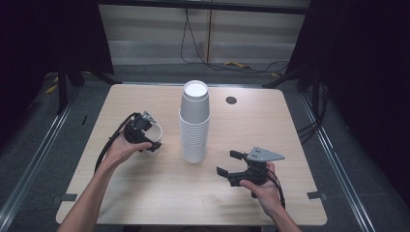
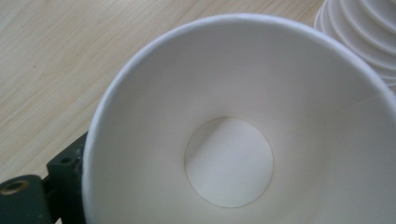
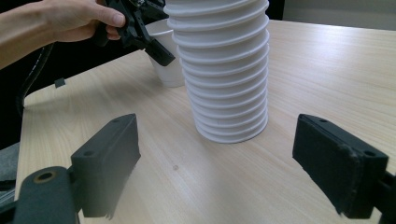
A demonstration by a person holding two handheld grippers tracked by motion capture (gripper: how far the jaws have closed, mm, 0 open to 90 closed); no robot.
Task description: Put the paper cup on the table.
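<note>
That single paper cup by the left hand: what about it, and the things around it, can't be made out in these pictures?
- Single cup: in the right gripper view, the left tool and the cup stack hide most of it.
- Its outside and base: the left gripper view looks straight into it.
- Left tool's grip on the rim: hidden by the cup; only one jaw shows.
- Stack's top: cut off in the right gripper view.
- Dark round spot: too small.

Overhead light is falling evenly on my bench, while the room around it is sitting dark. The cup stack is casting soft shadows. My right gripper is blurring close up.
</note>
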